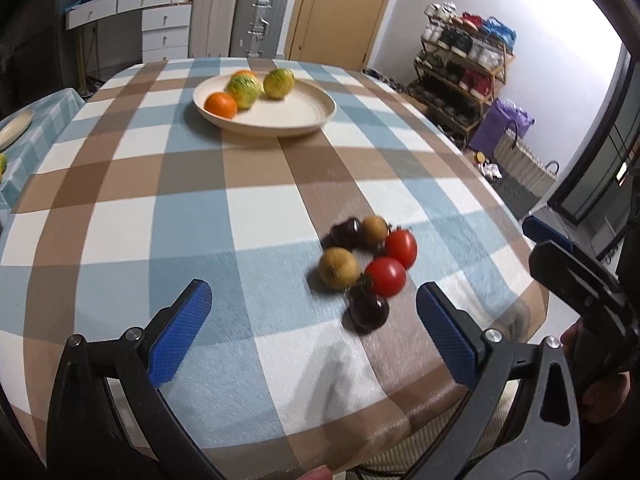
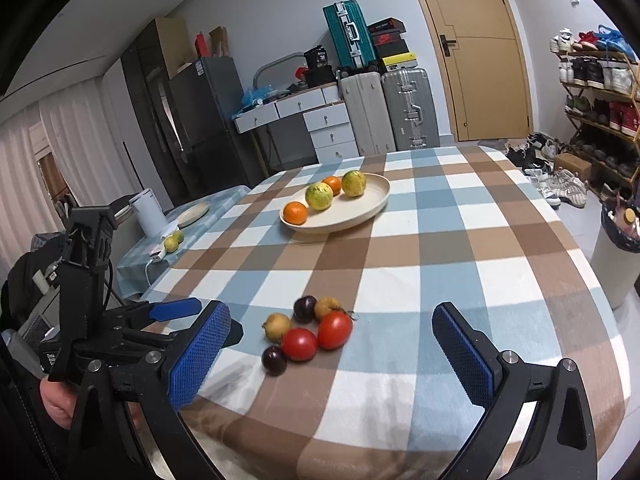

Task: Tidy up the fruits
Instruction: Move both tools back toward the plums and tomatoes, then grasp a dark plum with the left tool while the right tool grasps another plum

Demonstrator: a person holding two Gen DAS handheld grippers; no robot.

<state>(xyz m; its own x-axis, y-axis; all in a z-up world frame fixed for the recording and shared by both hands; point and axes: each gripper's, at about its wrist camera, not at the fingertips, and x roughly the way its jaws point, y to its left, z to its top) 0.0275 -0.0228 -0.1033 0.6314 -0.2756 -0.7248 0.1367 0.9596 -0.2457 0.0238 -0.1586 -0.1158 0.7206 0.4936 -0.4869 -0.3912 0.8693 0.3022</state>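
A cluster of small fruits lies on the checked tablecloth near the front edge: two red tomatoes [image 1: 386, 276] [image 2: 299, 344], two dark plums [image 1: 369, 311] [image 2: 274, 360] and two tan round fruits [image 1: 338, 268] [image 2: 277, 326]. A cream plate [image 1: 296, 114] [image 2: 360, 212] farther back holds two oranges [image 1: 221, 105] [image 2: 295, 213] and two yellow-green fruits [image 1: 279, 83] [image 2: 319, 196]. My left gripper [image 1: 314, 322] is open and empty, just in front of the cluster. My right gripper [image 2: 332, 350] is open and empty, with the cluster between its fingers' line of sight. The left gripper also shows at the left of the right wrist view [image 2: 176, 308].
A side table [image 2: 188, 232] to the left holds a second plate [image 2: 193, 213], a white jug [image 2: 148, 212] and a yellow-green fruit [image 2: 172, 242]. Suitcases [image 2: 384, 108], a drawer unit, a door and a shoe rack [image 1: 460, 76] stand beyond. A bin [image 2: 616, 256] stands right of the table.
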